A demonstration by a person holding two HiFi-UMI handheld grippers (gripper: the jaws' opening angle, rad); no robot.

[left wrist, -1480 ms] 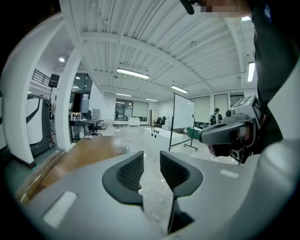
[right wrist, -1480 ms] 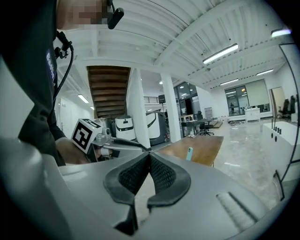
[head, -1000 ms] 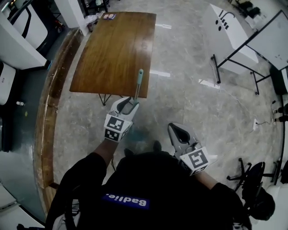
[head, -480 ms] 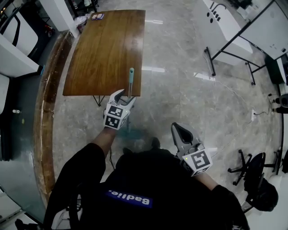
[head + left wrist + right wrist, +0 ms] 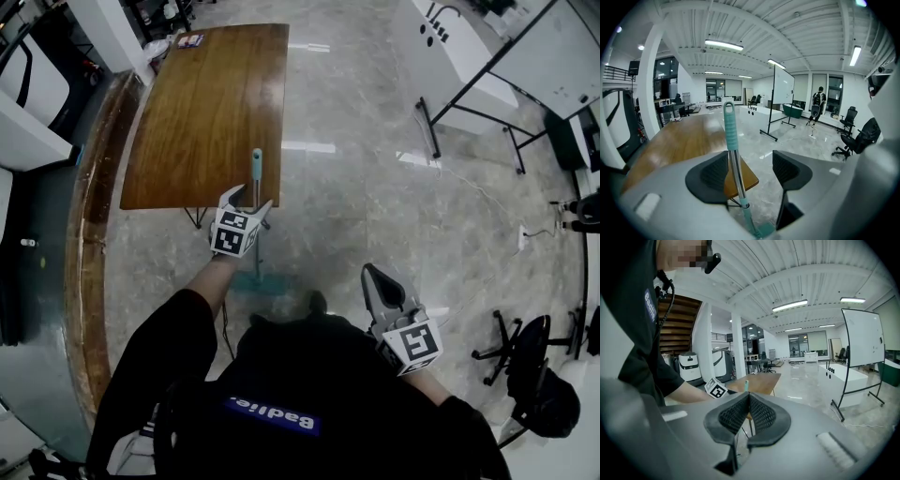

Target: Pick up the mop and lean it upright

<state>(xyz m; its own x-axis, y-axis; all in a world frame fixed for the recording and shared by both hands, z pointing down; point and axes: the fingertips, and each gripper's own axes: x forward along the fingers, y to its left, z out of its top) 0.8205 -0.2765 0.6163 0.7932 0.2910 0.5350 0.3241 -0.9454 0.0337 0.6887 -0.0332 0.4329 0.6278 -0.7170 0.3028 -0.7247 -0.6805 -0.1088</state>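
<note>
The mop stands nearly upright, its teal grip (image 5: 256,161) at the near edge of the wooden table (image 5: 187,112) and its teal head (image 5: 262,281) on the floor. My left gripper (image 5: 248,199) is open around the steel shaft (image 5: 733,168). Its jaws have just been opening. The shaft runs close by the left pad (image 5: 712,173), with a wide gap to the right pad (image 5: 787,168). My right gripper (image 5: 372,274) is shut on nothing, off to the right and nearer my body. In the right gripper view (image 5: 748,401) its pads meet, and the mop's tip (image 5: 746,383) shows beyond.
The long wooden table (image 5: 679,140) stretches away on thin metal legs. White boards on black frames (image 5: 487,75) stand at the far right, and office chairs (image 5: 525,366) at the right. A curved floor border (image 5: 89,244) and white machines (image 5: 28,112) run along the left.
My left gripper has slid down the mop's shaft and its jaws have spread off it. The mop stays standing at the table edge. My right gripper has shifted a little.
</note>
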